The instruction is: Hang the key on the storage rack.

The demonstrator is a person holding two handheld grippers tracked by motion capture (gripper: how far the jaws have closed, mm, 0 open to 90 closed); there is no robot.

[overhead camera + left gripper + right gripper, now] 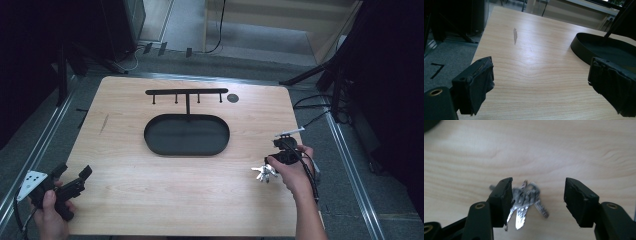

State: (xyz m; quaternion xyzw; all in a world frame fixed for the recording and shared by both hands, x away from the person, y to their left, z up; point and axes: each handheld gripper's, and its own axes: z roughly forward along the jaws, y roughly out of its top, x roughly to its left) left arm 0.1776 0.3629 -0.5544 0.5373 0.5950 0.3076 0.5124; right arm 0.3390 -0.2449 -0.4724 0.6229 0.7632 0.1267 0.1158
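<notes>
Right gripper partly open over bunch of silver metal keys on light wooden tabletop, not gripping; left gripper wide open, empty.

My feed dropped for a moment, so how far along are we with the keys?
Early. Nothing looks done: the rack's pegs and its tray hold nothing. In hand: the right gripper has its jaws open around the keys on the table, not clamped. The left gripper waits open. Left: grip, lift, probably hang them.
</notes>
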